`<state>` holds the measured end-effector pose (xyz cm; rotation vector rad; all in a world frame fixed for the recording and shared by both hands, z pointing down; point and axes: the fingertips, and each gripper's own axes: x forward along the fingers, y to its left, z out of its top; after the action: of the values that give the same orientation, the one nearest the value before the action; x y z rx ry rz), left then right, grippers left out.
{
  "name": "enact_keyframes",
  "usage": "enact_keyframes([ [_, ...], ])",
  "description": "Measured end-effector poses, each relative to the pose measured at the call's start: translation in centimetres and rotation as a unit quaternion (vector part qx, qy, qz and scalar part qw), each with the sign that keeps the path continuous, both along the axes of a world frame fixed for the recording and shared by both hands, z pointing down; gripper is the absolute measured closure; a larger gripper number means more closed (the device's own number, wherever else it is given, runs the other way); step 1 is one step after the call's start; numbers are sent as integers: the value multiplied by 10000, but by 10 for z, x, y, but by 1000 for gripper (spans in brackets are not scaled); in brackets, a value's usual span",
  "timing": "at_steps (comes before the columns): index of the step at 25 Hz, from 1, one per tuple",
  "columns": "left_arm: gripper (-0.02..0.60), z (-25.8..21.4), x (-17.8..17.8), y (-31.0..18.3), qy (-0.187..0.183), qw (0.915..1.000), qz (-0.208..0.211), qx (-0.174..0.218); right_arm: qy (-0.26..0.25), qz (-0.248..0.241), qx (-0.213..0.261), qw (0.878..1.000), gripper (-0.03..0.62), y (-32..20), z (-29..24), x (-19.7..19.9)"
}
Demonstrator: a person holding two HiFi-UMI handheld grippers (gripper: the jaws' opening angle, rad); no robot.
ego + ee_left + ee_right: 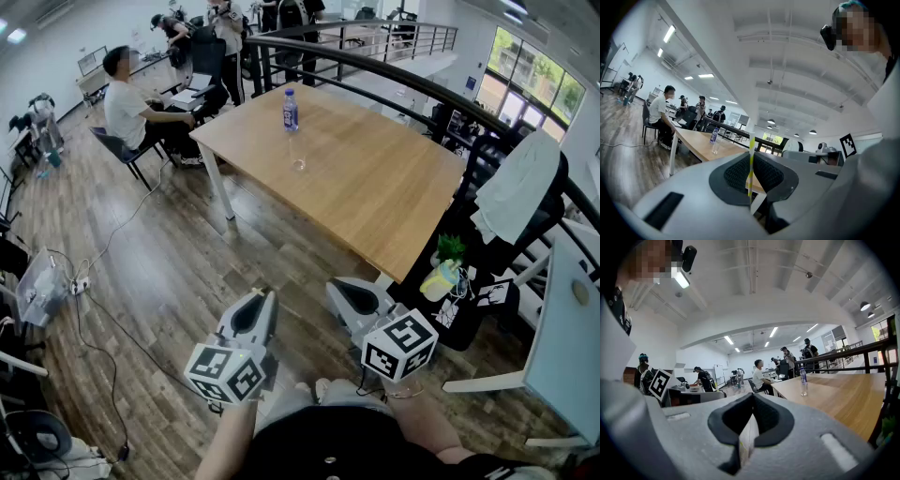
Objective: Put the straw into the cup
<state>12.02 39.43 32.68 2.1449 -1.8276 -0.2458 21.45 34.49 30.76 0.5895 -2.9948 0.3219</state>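
The left gripper (pixel 255 314) pinches the straw (pixel 751 164) between nearly closed jaws, the straw's long axis upright and crosswise to the level jaws. The cup (pixel 298 162) stands on the table (pixel 394 206) near a bottle (pixel 291 111), ahead of and well apart from both grippers, so the approach probably falls to the left gripper. The right gripper (pixel 354 298) is pressed on a pale strip (pixel 745 439), perhaps a wrapper.
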Motion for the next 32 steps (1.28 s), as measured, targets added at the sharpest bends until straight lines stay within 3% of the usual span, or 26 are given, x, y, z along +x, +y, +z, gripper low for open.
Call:
enact_keyframes([
  [10,543,5,-7,-2,37,10000,-20,-52,110,-1,58,9999,597,0,4,0],
  [16,543,1,-8,-1,44,9999,146,57,-471,77,-92,9988,597,0,-8,1],
  [21,543,6,-14,5,37,9996,187,205,-268,88,-18,9996,597,7,7,-8],
  [32,543,26,-41,11,225,9997,123,25,-86,137,-249,9996,595,5,30,-32],
])
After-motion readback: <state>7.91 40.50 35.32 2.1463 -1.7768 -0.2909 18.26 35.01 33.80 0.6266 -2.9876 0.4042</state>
